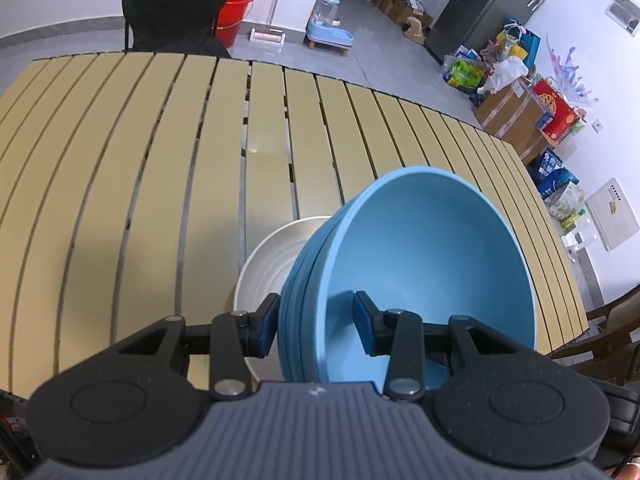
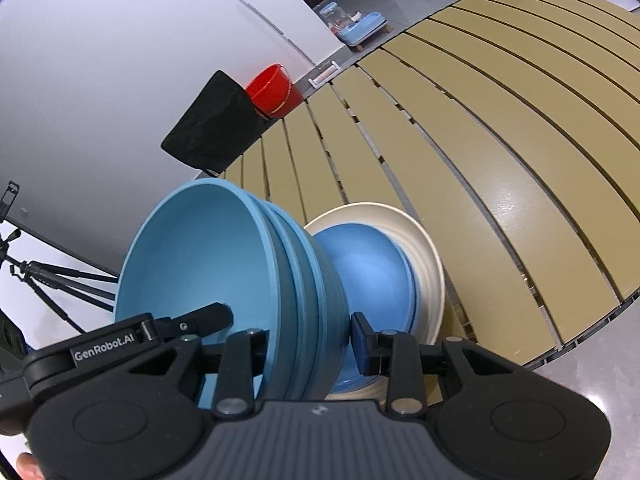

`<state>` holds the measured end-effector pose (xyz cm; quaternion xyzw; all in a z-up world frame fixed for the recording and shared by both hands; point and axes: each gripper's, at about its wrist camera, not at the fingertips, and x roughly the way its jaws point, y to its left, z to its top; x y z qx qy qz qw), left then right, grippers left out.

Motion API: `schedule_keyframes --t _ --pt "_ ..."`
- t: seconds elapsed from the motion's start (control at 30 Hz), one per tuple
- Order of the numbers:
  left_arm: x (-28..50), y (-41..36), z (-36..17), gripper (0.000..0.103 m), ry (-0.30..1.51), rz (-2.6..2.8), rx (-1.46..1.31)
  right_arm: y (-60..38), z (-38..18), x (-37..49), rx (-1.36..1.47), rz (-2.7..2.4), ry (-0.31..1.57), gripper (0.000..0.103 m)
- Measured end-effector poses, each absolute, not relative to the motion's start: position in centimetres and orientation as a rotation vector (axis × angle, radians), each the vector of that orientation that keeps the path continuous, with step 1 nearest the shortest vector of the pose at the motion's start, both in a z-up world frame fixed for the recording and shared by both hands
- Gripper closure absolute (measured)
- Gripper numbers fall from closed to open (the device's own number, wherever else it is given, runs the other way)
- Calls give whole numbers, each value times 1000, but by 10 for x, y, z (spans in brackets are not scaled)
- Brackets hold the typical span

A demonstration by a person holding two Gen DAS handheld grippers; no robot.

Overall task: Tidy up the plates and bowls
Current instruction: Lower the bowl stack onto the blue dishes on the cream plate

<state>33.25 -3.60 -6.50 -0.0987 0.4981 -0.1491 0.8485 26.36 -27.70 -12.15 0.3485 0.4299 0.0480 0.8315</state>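
Nested stack of light-blue plastic bowls (image 1: 420,264) held tilted over the tan slatted table (image 1: 120,184), gripped from both sides. Left gripper (image 1: 316,320) clamped on the stack's rim wall, one pad outside, one inside the top bowl. Right gripper (image 2: 308,344) clamped on the opposite rim likewise. Below the stack: an upturned blue bowl (image 2: 372,276) on a cream round plate (image 2: 428,264) near the table's edge.

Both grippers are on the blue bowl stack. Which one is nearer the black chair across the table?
Left. The left gripper holds the bowl stack by the rim facing the black chair; the right gripper holds the opposite rim, farther off.
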Motion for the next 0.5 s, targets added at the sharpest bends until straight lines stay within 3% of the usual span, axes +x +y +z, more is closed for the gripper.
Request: schedule_keyframes --t 0.5 --pt "359 -46 -99 63 1125 -326 -221 -293 -144 283 741 50 968 72"
